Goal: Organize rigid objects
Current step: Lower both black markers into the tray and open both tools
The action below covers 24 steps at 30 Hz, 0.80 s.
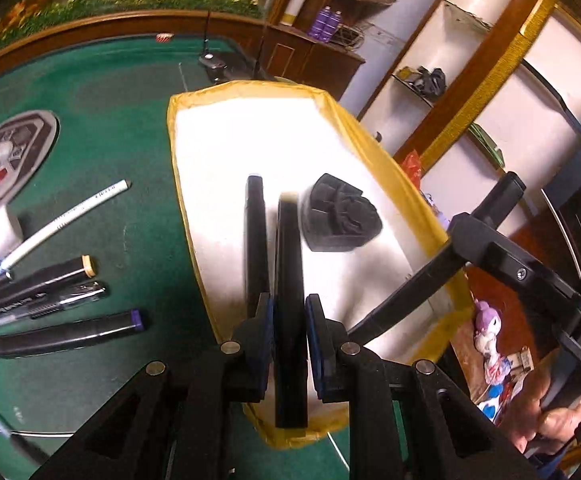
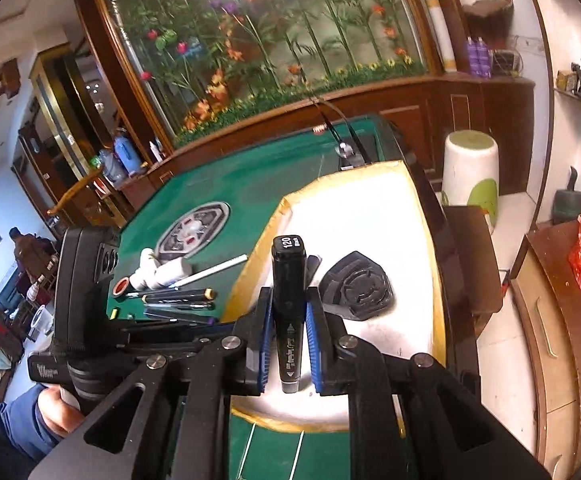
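Left wrist view: the left gripper (image 1: 288,316) is nearly closed on a black marker (image 1: 289,304), its blue pads pressing the barrel from both sides, the marker running forward along the fingers over the white tray (image 1: 250,140) with the yellow rim. Just left of the held marker a second black marker (image 1: 255,240) lies on the tray floor, and ahead to the right sits a black moulded holder (image 1: 340,220). Off to the left, on the green table (image 1: 110,128), more pens wait — a white pen (image 1: 66,220), a marker with a cream cap (image 1: 34,280), a clear gel pen (image 1: 38,308) and a purple-capped marker (image 1: 58,338).

In the right wrist view the right gripper (image 2: 288,340) is likewise clamped almost shut on its own black marker (image 2: 288,304), the cap end marked 120 pointing forward, with the holder (image 2: 356,286) just ahead and to the right.

The step in hand looks like delivery — both markers are carried over the tray, not yet set down. Next, each gripper probably needs to lower until its marker rests flat on the tray floor, clear of the holder and of the marker already lying there, then open its jaws. The two grippers work close together, so the releases should be kept apart to avoid a knock.
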Each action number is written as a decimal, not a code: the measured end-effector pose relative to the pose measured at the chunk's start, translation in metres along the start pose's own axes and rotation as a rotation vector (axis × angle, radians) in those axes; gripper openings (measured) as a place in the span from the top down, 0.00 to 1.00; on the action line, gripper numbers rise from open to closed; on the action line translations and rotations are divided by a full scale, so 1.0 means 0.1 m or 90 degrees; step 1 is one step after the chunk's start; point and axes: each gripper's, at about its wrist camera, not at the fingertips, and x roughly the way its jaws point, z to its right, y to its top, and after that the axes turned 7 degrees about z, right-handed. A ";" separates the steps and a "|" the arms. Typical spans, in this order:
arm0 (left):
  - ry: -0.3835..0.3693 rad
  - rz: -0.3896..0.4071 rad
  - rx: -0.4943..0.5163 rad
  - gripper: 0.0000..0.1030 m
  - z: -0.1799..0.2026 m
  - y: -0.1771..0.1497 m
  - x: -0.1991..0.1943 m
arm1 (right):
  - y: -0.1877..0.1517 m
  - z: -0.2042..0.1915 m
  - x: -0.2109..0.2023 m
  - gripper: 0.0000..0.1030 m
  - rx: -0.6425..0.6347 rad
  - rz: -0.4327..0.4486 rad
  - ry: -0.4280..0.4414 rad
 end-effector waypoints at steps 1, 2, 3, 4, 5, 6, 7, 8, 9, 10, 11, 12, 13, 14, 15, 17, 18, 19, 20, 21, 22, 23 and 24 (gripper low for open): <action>0.000 -0.002 -0.004 0.85 -0.01 0.00 0.02 | 0.01 0.00 0.08 0.86 -0.004 -0.009 -0.005; 0.001 -0.003 -0.008 0.85 -0.01 0.00 0.04 | 0.00 -0.01 0.13 0.86 -0.005 -0.013 -0.007; 0.004 -0.003 -0.010 0.85 -0.02 -0.01 0.06 | 0.03 -0.01 0.21 0.86 -0.006 -0.017 -0.009; 0.006 -0.002 -0.011 0.85 -0.02 -0.02 0.07 | 0.06 -0.02 0.29 0.86 -0.008 -0.022 -0.011; 0.004 0.000 -0.015 0.85 -0.04 -0.02 0.07 | 0.08 -0.01 0.34 0.85 -0.009 -0.025 -0.014; 0.001 0.001 -0.016 0.85 -0.04 -0.02 0.06 | 0.11 -0.02 0.44 0.85 -0.010 -0.031 -0.020; 0.002 0.002 -0.012 0.85 -0.04 -0.02 0.06 | 0.12 -0.02 0.49 0.85 -0.012 -0.036 -0.021; 0.003 0.004 -0.008 0.85 -0.03 -0.03 0.06 | 0.12 -0.02 0.57 0.85 -0.013 -0.043 -0.023; 0.004 0.005 -0.005 0.85 -0.03 -0.04 0.05 | 0.12 -0.01 0.66 0.85 -0.009 -0.053 -0.026; 0.004 0.005 -0.003 0.85 -0.03 -0.04 0.05 | 0.12 -0.01 0.71 0.85 -0.007 -0.060 -0.029; 0.002 0.005 -0.001 0.85 -0.03 -0.04 0.05 | 0.10 -0.01 0.78 0.85 -0.006 -0.068 -0.032; 0.000 0.005 0.001 0.85 -0.02 -0.05 0.04 | 0.08 -0.01 0.84 0.85 -0.004 -0.077 -0.035; -0.001 0.005 0.002 0.85 -0.02 -0.06 0.03 | 0.06 0.01 0.89 0.85 0.001 -0.085 -0.041; -0.002 0.005 0.003 0.85 -0.02 -0.06 0.03 | 0.04 0.03 0.92 0.85 0.010 -0.090 -0.045; -0.005 0.005 0.005 0.85 -0.02 -0.07 0.02 | 0.03 0.04 0.94 0.85 0.015 -0.091 -0.045; -0.010 0.002 0.005 0.85 -0.03 -0.08 0.01 | 0.00 0.08 0.97 0.85 0.033 -0.095 -0.044; -0.014 0.000 0.005 0.85 -0.02 -0.09 -0.01 | -0.01 0.10 0.96 0.85 0.043 -0.094 -0.042; -0.017 0.000 0.004 0.85 -0.02 -0.10 -0.02 | -0.03 0.11 0.93 0.85 0.050 -0.088 -0.035; -0.018 0.001 0.005 0.85 -0.03 -0.10 -0.04 | -0.03 0.09 0.90 0.85 0.048 -0.084 -0.036; -0.020 0.002 0.006 0.85 -0.03 -0.11 -0.08 | -0.04 0.06 0.85 0.85 0.043 -0.077 -0.039; -0.022 0.003 0.006 0.85 -0.04 -0.11 -0.11 | -0.04 0.03 0.79 0.84 0.038 -0.066 -0.035; -0.023 0.004 0.005 0.85 -0.05 -0.12 -0.14 | -0.04 0.01 0.75 0.83 0.040 -0.058 -0.027; -0.026 0.007 0.004 0.85 -0.06 -0.13 -0.19 | -0.04 -0.02 0.69 0.78 0.043 -0.049 -0.017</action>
